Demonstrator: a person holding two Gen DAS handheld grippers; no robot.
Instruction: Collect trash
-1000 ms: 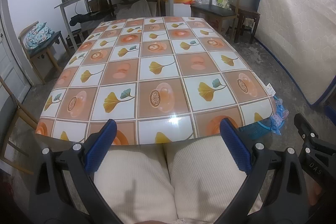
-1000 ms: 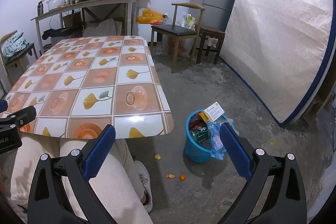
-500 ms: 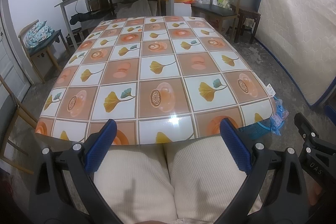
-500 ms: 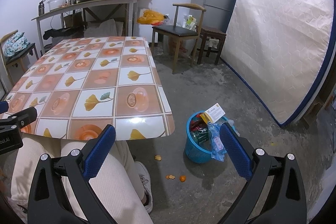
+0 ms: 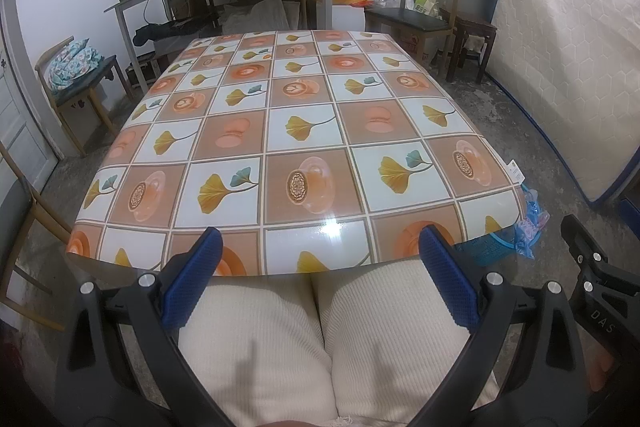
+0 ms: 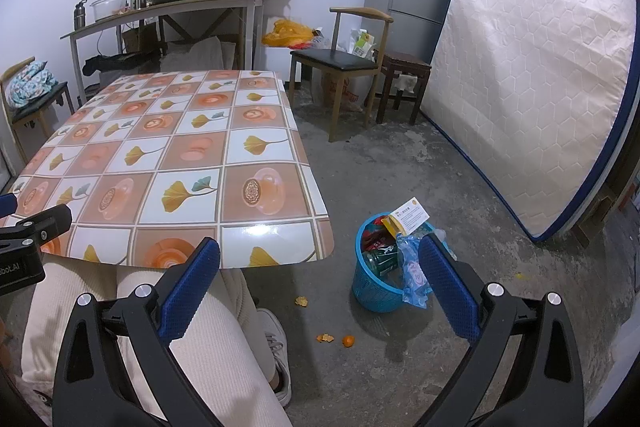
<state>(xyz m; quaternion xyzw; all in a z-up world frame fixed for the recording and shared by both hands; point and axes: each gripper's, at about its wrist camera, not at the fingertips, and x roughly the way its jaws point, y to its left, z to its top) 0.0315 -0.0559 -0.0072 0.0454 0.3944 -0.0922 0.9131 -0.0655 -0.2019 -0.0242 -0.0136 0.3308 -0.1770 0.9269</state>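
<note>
**Trash on Floor: Pickup Not Yet Started**

Small orange peel scraps [image 6: 325, 338] and a small round orange fruit [image 6: 348, 340] lie on the grey concrete floor [image 6: 460, 187], near the blue plastic waste basket [image 6: 374, 291] already holding wrappers. They sit below and between my right gripper [image 6: 320, 281] fingers, which are spread apart and empty. My left gripper [image 5: 318, 277] is likewise spread, hovering over my lap at the patterned table [image 5: 280, 131] edge. Next move, in my judgement: lower the right gripper to the scraps.

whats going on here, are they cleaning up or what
A seated person holds the left gripper and right gripper, both open and empty, above their lap at the table. The blue trash basket beside it is full, and orange peel bits lie on the floor.
</note>
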